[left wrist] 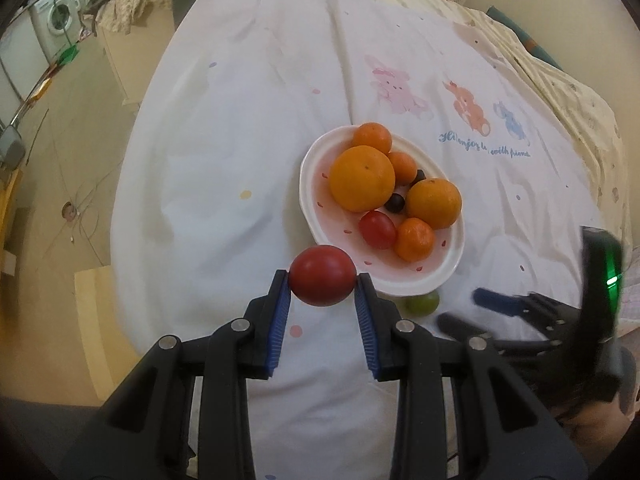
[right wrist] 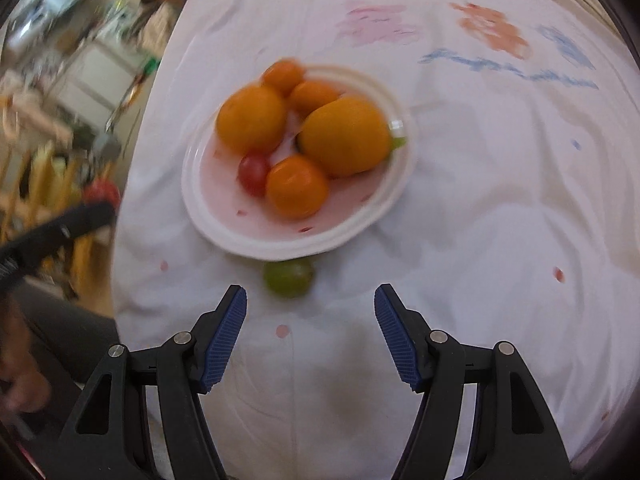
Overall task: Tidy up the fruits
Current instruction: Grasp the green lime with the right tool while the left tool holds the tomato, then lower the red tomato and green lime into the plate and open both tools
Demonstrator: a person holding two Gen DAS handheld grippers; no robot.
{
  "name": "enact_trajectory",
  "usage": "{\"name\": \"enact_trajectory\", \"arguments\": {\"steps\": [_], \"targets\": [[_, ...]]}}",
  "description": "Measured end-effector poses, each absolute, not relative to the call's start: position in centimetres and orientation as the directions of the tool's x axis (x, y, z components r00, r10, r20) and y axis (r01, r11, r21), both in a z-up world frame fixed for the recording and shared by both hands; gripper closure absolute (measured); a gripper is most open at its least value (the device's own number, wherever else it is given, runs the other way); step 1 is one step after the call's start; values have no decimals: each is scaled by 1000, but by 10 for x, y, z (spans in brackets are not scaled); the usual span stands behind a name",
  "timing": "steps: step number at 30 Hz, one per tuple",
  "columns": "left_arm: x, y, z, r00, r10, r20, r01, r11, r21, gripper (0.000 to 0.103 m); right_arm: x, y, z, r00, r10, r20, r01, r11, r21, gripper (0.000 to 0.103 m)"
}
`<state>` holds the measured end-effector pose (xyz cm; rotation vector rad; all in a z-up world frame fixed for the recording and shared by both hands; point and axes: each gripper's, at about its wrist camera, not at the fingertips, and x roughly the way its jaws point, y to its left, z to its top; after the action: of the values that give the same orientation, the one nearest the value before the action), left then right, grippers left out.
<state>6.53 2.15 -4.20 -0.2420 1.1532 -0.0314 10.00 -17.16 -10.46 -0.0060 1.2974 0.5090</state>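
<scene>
Jaws of the left gripper (left wrist: 322, 280) clamp a red tomato (left wrist: 322, 275) above the white printed bedsheet (left wrist: 240, 140); right gripper (right wrist: 310, 300) gapes.

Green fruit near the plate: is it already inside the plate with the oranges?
No, the green fruit lies on the white cloth just outside the plate rim, ahead of the open right gripper.

Red tomato (left wrist: 322, 276) lifted clear of the bed; oranges, tangerines, cherry tomato (left wrist: 377, 229) on pink-white plate (left wrist: 416, 280); green grape (right wrist: 288, 278) just beside rim.
</scene>
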Motion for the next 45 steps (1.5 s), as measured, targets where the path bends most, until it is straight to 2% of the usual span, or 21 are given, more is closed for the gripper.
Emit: {"name": "enact_trajectory", "arguments": {"steps": [4, 7, 12, 17, 31, 45], "targets": [[64, 23, -42, 412, -152, -899, -101, 972, -211, 74, 100, -150, -112, 180, 326, -928, -424, 877, 226, 36], [64, 24, -44, 402, -158, -902, -105, 971, -216, 74, 102, -144, -120, 179, 301, -937, -425, 882, 202, 43], [64, 20, -47, 392, -162, -905, -95, 972, -215, 74, 101, -140, -124, 189, 257, -948, -449, 881, 150, 62], [67, 15, -49, 389, -161, -907, -89, 974, -211, 74, 101, -143, -122, 185, 266, -946, -445, 881, 161, 70], [69, 15, -59, 380, -109, -919, -100, 982, -158, 74, 78, -173, -100, 186, 324, -927, -418, 880, 224, 71], [70, 17, -62, 385, -73, -920, -102, 987, -122, 74, 83, -205, -51, 288, 407, -867, -364, 884, 294, 71]]}}
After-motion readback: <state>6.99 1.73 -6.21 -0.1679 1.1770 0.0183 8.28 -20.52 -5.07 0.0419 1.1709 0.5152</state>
